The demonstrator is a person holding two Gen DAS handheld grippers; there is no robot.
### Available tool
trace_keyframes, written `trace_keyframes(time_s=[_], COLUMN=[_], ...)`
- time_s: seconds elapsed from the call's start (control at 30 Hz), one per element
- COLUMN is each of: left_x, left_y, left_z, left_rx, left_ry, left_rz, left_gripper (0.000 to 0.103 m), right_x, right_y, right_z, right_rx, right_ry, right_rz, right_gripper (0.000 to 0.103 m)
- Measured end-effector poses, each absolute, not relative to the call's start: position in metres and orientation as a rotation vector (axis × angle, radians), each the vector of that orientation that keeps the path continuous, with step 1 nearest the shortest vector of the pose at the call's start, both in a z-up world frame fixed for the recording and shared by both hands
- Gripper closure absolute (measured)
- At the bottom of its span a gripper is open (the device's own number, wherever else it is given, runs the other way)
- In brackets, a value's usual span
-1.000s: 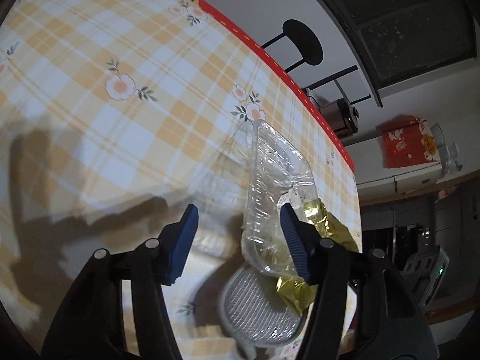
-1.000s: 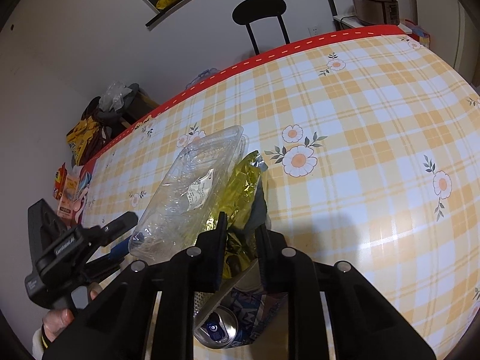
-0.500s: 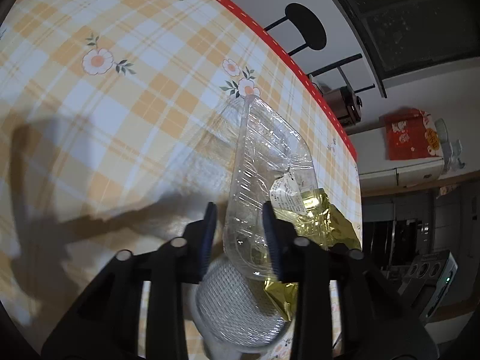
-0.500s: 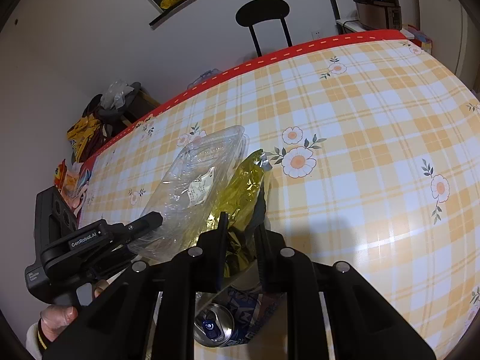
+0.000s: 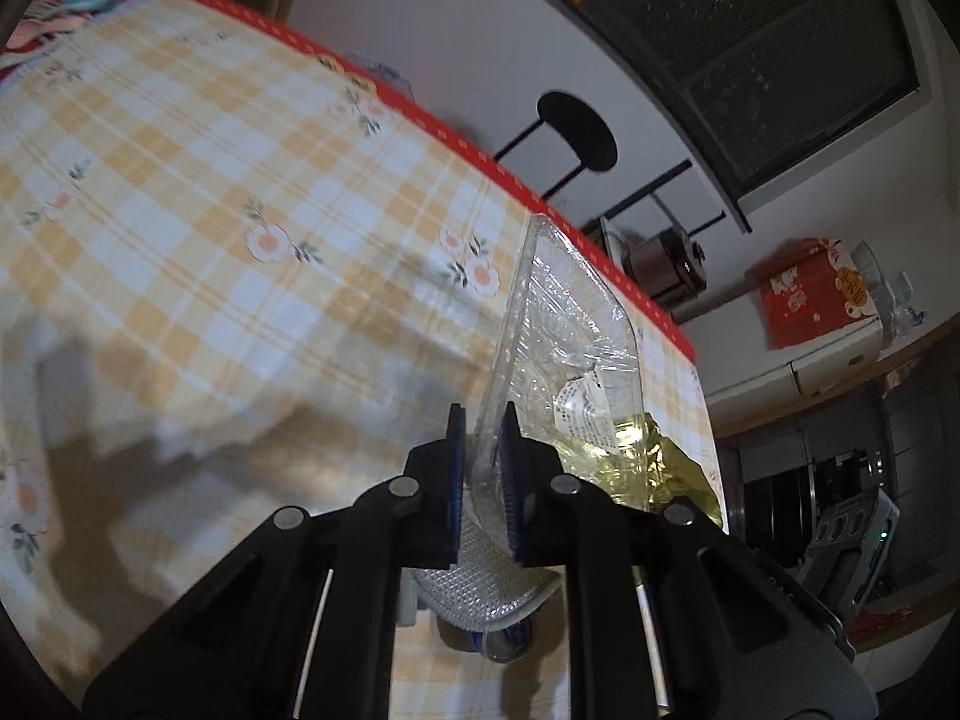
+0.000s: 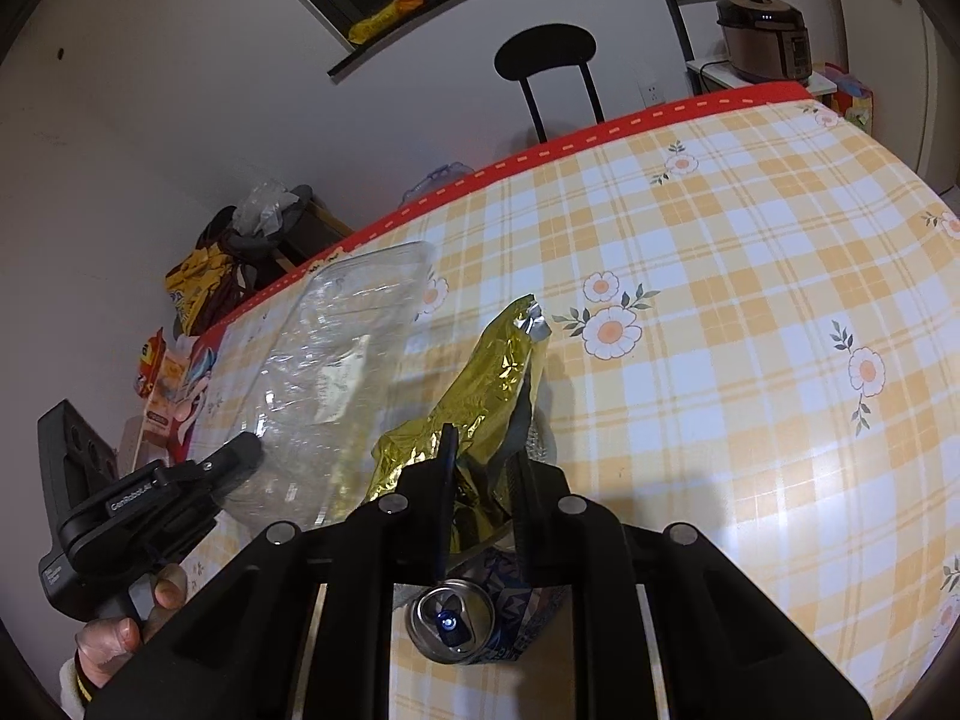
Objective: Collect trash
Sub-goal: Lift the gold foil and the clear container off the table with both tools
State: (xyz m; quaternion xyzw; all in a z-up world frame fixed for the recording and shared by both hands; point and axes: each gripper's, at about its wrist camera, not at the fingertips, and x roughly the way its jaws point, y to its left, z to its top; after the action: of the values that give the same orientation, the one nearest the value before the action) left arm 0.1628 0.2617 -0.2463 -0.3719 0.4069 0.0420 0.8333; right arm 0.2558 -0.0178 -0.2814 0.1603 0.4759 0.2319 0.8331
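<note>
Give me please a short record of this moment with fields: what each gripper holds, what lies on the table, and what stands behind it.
left gripper: shut on clear plastic tray, lifted and tilted on edge
right gripper: shut on gold foil wrapper
below the grippers: drink can lying on its side, beside a silver mesh item
table: yellow plaid cloth with flowers, red border
background: black chair, rice cooker

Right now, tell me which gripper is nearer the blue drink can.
Right. The right gripper, shut on the gold wrapper, sits just above the blue drink can. The left gripper holds the clear plastic tray off to the can's left.
</note>
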Motion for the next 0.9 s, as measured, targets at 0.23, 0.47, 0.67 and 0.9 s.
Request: trace_keyframes(time_s=[0.23, 0.47, 0.67, 0.9], left_x=[0.108, 0.052, 0.023, 0.016], left_y=[0.281, 0.297, 0.294, 0.268], left_z=[-0.219, -0.203, -0.192, -0.175], left_rx=[-0.731, -0.728, -0.726, -0.722], left_ry=[0.792, 0.761, 0.743, 0.717], left_rz=[0.215, 0.307, 0.344, 0.34], left_gripper=[0.089, 0.088, 0.088, 0.088], right_x=[0.242, 0.225, 0.21, 0.203], right_y=[-0.036, -0.058, -0.081, -0.123], right_z=[-0.261, -0.244, -0.227, -0.218], right_rx=[0.326, 0.289, 0.244, 0.258], right_ry=[0.942, 0.898, 0.853, 0.822], right_rz=[0.497, 0.515, 0.522, 0.51], right_gripper=[0.086, 0.086, 0.086, 0.086])
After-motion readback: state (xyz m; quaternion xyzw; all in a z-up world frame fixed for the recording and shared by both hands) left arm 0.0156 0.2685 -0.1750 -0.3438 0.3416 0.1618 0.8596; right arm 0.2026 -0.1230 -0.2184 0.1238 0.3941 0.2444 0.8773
